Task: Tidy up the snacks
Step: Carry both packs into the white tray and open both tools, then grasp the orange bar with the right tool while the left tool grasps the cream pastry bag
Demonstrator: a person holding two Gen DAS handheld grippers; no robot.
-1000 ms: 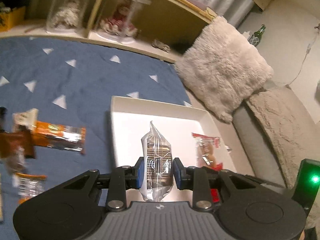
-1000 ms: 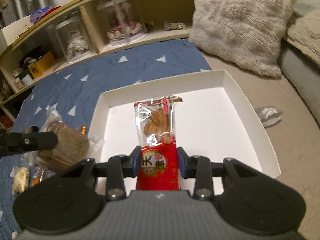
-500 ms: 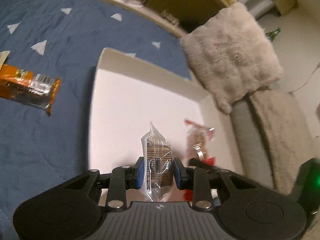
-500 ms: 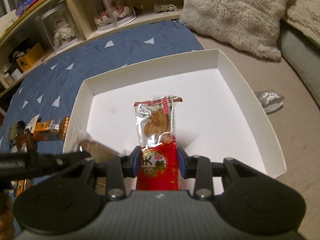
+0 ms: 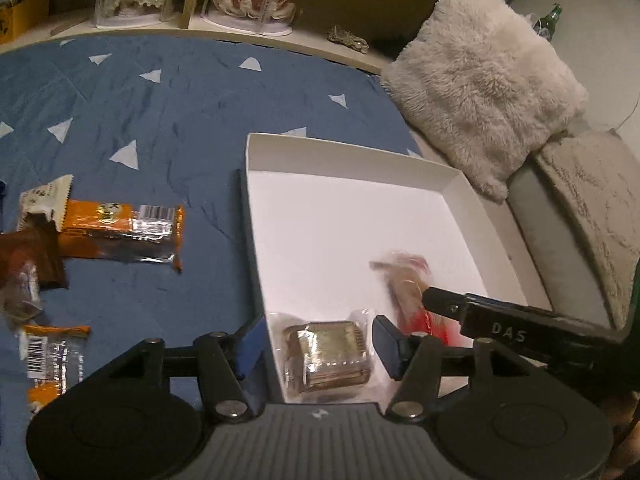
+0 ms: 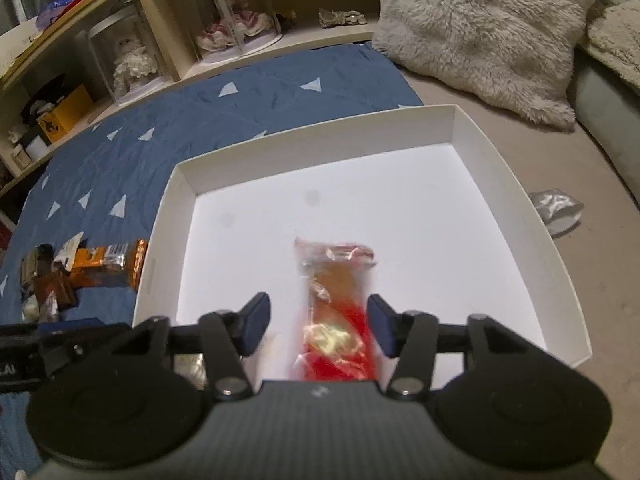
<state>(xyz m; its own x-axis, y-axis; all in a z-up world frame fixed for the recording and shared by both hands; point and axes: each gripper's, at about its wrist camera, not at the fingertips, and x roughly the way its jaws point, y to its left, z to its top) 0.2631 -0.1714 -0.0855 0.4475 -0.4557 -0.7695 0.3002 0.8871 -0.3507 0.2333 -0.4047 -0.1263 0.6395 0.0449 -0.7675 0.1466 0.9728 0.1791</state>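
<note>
Blue triangle-print quilt (image 5: 168, 112) carries a white box (image 6: 516, 184); fluffy cushion (image 5: 484, 76) beside; both grippers' jaws apart.

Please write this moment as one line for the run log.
left claw: open | right claw: open | clear-wrapped snack: in white box | red snack packet: blurred, over box floor | orange packets: on blue blanket

Dim warm room light. My white tray (image 6: 516, 184) floor glares, near blown out. Red snack packet (image 6: 340, 312) motion-blurred in both views. Fisheye bends shelf (image 5: 280, 42), corners dark. Rest fairly sharp.
</note>
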